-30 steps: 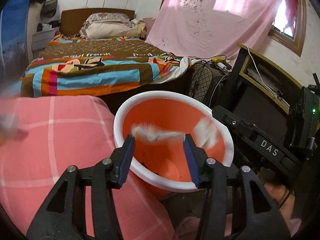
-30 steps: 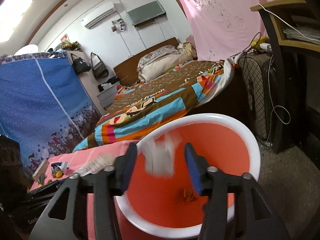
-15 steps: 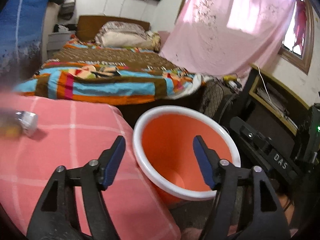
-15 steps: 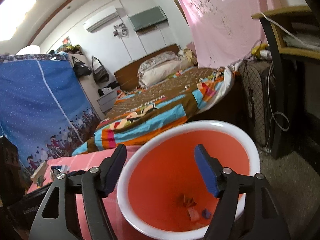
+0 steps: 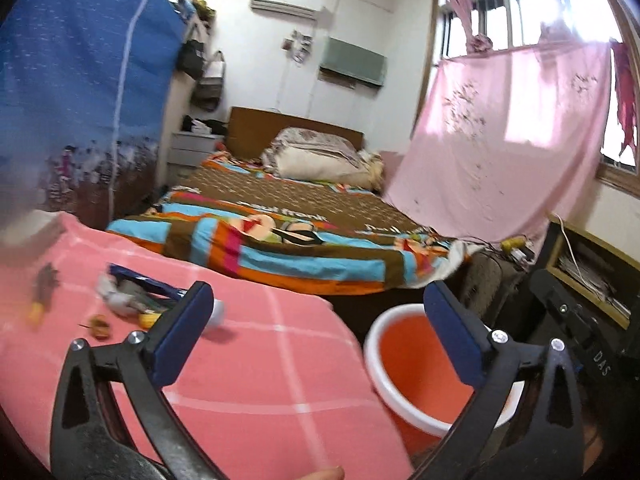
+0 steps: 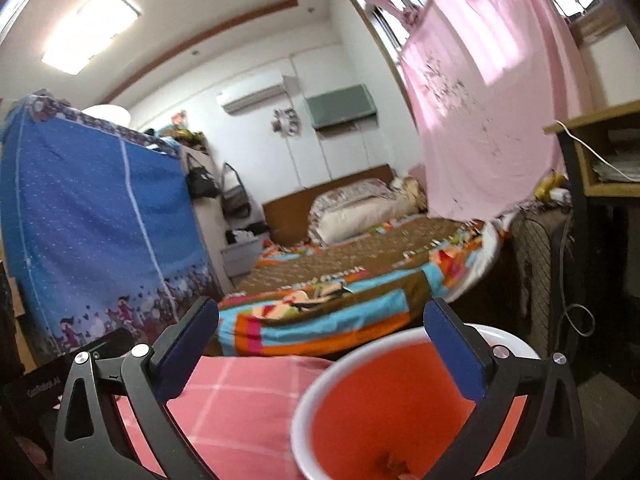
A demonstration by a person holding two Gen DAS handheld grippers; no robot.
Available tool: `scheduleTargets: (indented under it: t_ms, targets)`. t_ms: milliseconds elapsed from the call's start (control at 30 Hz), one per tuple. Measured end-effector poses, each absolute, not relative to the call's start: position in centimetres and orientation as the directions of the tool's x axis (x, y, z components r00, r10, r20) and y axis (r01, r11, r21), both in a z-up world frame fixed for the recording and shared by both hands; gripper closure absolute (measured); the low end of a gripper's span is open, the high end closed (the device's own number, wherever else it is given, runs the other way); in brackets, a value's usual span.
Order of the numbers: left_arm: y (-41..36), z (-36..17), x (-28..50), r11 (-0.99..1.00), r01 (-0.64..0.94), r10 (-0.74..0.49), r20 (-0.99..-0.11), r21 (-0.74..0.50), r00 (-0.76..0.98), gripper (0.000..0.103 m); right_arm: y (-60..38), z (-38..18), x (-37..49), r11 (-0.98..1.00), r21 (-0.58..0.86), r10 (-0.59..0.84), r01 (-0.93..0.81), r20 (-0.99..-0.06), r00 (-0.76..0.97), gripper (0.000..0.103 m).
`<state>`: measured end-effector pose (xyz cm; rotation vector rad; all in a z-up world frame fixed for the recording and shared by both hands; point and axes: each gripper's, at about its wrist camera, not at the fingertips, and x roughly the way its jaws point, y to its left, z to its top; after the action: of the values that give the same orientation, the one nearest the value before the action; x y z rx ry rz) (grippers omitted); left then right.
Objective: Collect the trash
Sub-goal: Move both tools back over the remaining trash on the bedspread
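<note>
Bedroom: a bed (image 5: 304,236) with a striped cover is filling the middle ground, a blue wardrobe (image 5: 76,80) is standing to the left, and a pink sheet (image 5: 504,152) is hanging at the window. Nearest you, a pink checked cloth is covering the surface (image 5: 256,364).

You are holding the left gripper (image 5: 318,332) above the cloth's right part; its jaws are opening, spread wide, with nothing between the pads. Your fingertip (image 5: 324,474) is showing at the bottom edge of the left wrist view.

You are holding the right gripper (image 6: 320,346) over the bucket (image 6: 400,404); its jaws are also opening, wide, and gripping nothing.

That orange bucket with its white rim is sitting just beside the surface's right edge, below the level of the cloth. A few small scraps (image 6: 390,462) are lying on its bottom.

More trash (image 5: 132,292) is lying on the cloth's far left part: a blue wrapper and crumpled grey-white bits in one heap, with small yellow-orange pieces (image 5: 100,324) near it. Blur is preventing finer identification.
</note>
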<state>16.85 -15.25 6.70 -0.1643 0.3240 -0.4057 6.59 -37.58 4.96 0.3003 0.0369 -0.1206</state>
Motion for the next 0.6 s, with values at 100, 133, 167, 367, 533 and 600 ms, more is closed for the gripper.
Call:
scheduleTargets:
  t_ms: [100,133,167,367,533,600]
  targets:
    - [-13.1,6.8,16.3,0.924,0.318,-0.365,-0.249,-0.211,0.897,0.0,-36.0,5.2,6.6,0.958,0.273,-0.091,0.09,-0.009,0.996,0.0]
    - [-12.3,6.7,16.1,0.931,0.303,-0.348,-0.238,-0.205,0.907,0.0,-35.3,5.4,6.6,0.962,0.264,-0.081,0.075,0.011,0.997,0.0]
    - [-11.5,6.8,15.8,0.937,0.287,-0.329,-0.226,-0.198,0.917,0.0,-34.7,5.5,6.7,0.964,0.258,-0.071,0.061,0.029,0.997,0.0]
    - [-7.2,6.9,14.8,0.961,0.21,-0.24,-0.172,-0.178,0.955,0.0,-30.9,6.1,7.0,0.978,0.206,-0.005,-0.02,0.118,0.993,0.0]
    - [-3.9,7.0,14.2,0.98,0.146,-0.163,-0.123,-0.137,0.979,0.0,-28.0,6.0,7.2,0.984,0.16,0.05,-0.078,0.172,0.984,0.0]
    - [-2.8,6.9,14.2,0.985,0.129,-0.143,-0.114,-0.116,0.983,0.0,-26.7,6.1,7.4,0.986,0.135,0.071,-0.097,0.186,0.98,0.0]
